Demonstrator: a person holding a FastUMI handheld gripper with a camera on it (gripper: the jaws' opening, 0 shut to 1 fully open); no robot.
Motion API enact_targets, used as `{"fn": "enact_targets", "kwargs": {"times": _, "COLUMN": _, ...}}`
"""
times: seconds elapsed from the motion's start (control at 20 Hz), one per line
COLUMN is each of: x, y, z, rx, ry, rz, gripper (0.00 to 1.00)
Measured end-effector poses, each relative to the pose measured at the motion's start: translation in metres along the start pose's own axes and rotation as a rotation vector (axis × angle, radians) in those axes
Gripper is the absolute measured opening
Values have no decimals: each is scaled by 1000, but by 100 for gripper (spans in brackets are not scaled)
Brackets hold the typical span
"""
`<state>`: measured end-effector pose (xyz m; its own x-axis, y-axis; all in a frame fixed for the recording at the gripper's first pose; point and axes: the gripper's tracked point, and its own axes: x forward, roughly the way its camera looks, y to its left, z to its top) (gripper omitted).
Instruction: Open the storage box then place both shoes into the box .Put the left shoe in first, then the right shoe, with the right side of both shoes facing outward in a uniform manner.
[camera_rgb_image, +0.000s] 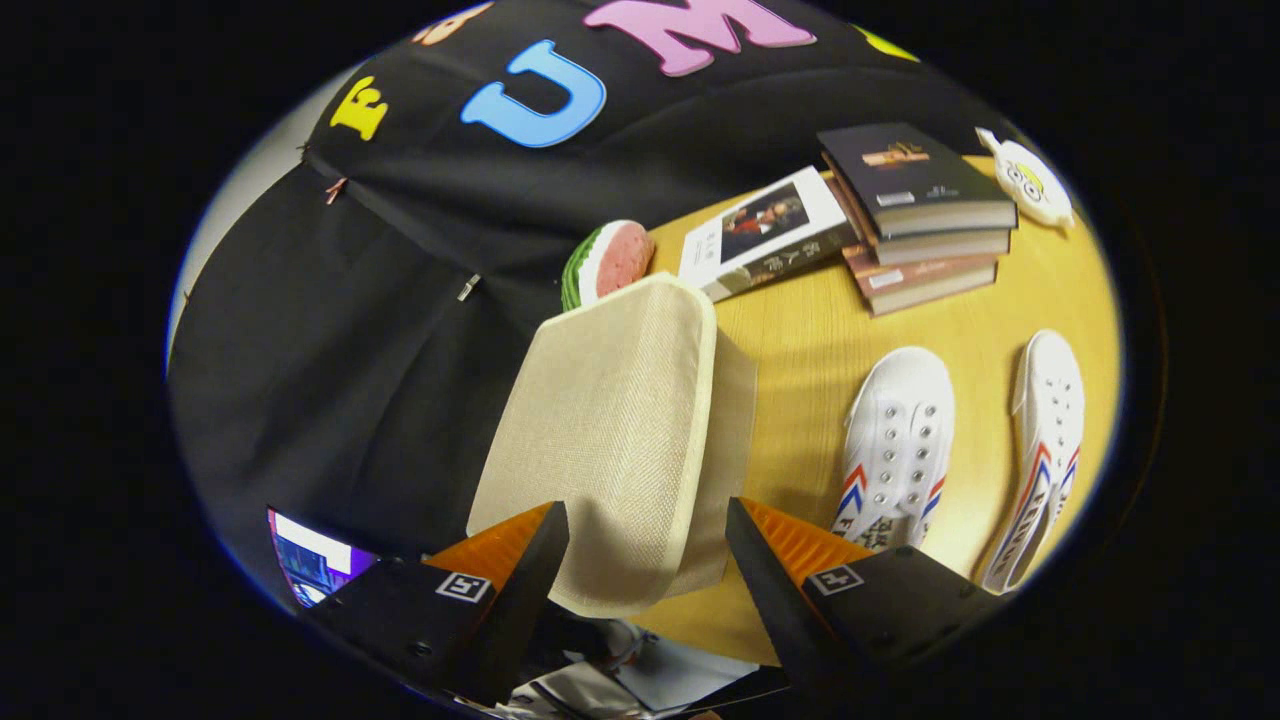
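Observation:
A beige fabric storage box (737, 400) stands on the wooden table (800, 330) with its lid (610, 420) on top. The lid's near edge reaches in between my fingers. My gripper (648, 515) is open, one finger on each side of that edge, and I cannot tell whether they touch it. Two white canvas shoes with red and blue stripes lie side by side on the table to the right of the box. The nearer shoe (895, 430) is just beyond my right finger and the other shoe (1050, 420) lies further right.
Beyond the box lies a watermelon-slice toy (610, 262), with a white-covered book (765, 235) beside it. A stack of books (920, 215) and a small white and yellow toy (1030, 180) sit at the table's far side. The black booth wall hangs left of the box.

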<state>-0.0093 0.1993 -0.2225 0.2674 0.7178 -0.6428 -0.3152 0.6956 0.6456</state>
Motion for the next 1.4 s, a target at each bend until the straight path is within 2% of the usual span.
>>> {"fn": "enact_targets", "kwargs": {"times": 0.3, "x": 20, "y": 10, "z": -11, "rx": 185, "ry": 89, "rz": 143, "gripper": 96}}
{"fn": "enact_targets", "kwargs": {"times": 0.35, "x": 21, "y": 11, "z": -11, "rx": 215, "ry": 98, "rz": 157, "gripper": 92}}
{"fn": "enact_targets", "kwargs": {"times": 0.4, "x": 22, "y": 9, "z": -12, "rx": 226, "ry": 112, "rz": 154, "gripper": 75}}
{"fn": "enact_targets", "kwargs": {"times": 0.55, "x": 20, "y": 8, "z": -14, "rx": 252, "ry": 135, "rz": 142, "gripper": 73}}
{"fn": "enact_targets", "kwargs": {"times": 0.7, "x": 15, "y": 10, "z": -13, "rx": 284, "ry": 150, "rz": 130, "gripper": 63}}
{"fn": "enact_targets", "kwargs": {"times": 0.8, "x": 10, "y": 13, "z": -9, "rx": 313, "ry": 135, "rz": 142, "gripper": 46}}
{"fn": "enact_targets", "kwargs": {"times": 0.9, "x": 9, "y": 20, "z": -6, "rx": 350, "ry": 128, "rz": 166, "gripper": 22}}
{"fn": "enact_targets", "kwargs": {"times": 1.0, "x": 9, "y": 27, "z": -5, "rx": 370, "ry": 126, "rz": 187, "gripper": 11}}
{"fn": "enact_targets", "kwargs": {"times": 1.1, "x": 7, "y": 35, "z": -7, "rx": 375, "ry": 131, "rz": 201, "gripper": 5}}
{"fn": "enact_targets", "kwargs": {"times": 1.4, "x": -7, "y": 68, "z": 7, "rx": 343, "ry": 102, "rz": 231, "gripper": 5}}
